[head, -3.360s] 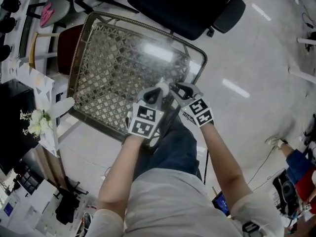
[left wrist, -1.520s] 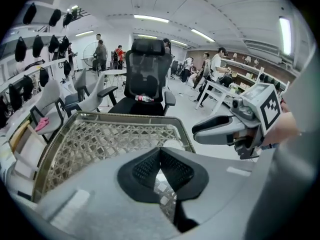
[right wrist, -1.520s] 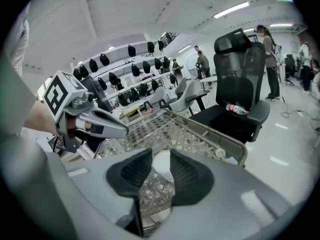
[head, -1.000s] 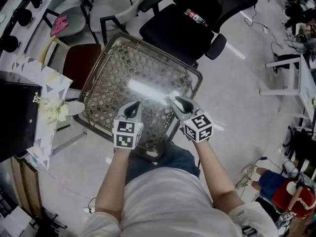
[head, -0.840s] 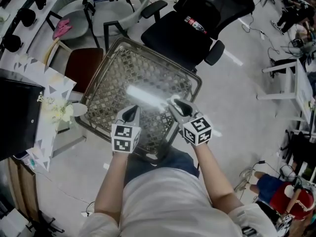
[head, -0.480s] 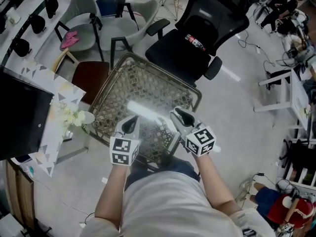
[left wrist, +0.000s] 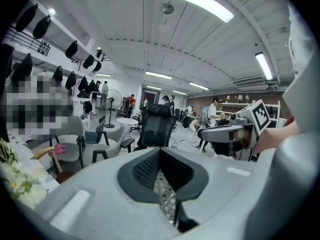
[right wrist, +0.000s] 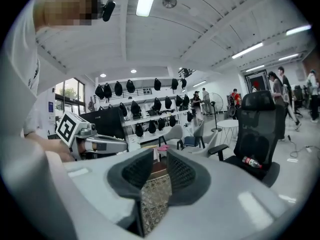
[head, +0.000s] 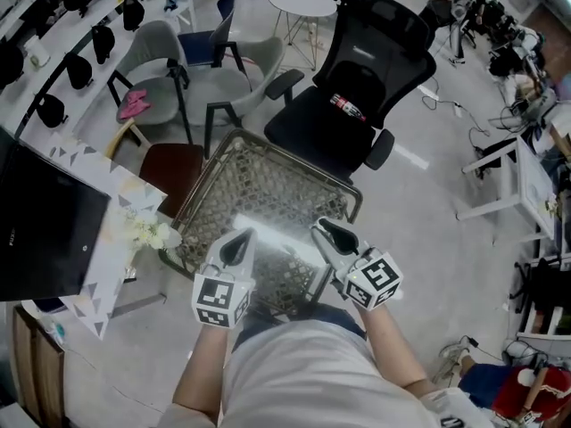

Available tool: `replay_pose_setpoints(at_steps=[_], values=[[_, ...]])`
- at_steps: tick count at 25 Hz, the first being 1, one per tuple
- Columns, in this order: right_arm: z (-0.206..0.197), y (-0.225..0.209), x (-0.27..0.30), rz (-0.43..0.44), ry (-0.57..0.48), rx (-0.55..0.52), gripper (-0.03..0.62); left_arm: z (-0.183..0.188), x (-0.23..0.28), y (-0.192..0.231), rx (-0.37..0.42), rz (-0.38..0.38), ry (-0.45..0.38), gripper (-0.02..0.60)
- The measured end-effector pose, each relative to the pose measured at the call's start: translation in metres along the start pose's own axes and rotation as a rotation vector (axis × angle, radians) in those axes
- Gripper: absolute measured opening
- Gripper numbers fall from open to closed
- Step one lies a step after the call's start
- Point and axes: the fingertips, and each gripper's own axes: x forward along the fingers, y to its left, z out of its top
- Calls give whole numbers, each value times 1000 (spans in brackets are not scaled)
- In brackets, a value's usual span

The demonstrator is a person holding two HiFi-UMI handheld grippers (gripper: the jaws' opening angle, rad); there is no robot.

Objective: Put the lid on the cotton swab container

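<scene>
Head view: you've got both grippers up over the near edge of the lattice-top table (head: 259, 185), side by side and well apart, both aimed away from you. The left gripper (head: 239, 237) has its fingers pressed together at the tips. In the left gripper view the dark pads meet in a line up front, with only a sliver behind them where the lattice shows through, and nothing's pinched in there. The right gripper (head: 323, 226) has its fingers spread a bit. They've just been closing some, but the right gripper view has a clear gap all the way to the tips, with only table and floor showing through it, so it's holding nothing.

As for the cotton swab container and its lid, honestly I can't make out either one in any view. The tabletop below your fingertips has a big bright glare streak across it, and the rest just reads as weave.

Past the fingertips, beyond the far edge of the table, there's a black office chair (head: 379, 38) with a bottle (head: 347, 107) lying on its seat. Off to the outer side of the left fingers, some white flowers (head: 147, 230) sit just beside the table's edge. Further out that way is a grey chair (head: 156, 56).
</scene>
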Motion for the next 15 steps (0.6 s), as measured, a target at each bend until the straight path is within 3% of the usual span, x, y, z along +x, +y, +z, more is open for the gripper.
replay_pose_setpoints(at_steps=[15], values=[[62, 19, -46, 1, -150, -40, 84, 65, -12, -37, 70, -109, -136, 9]])
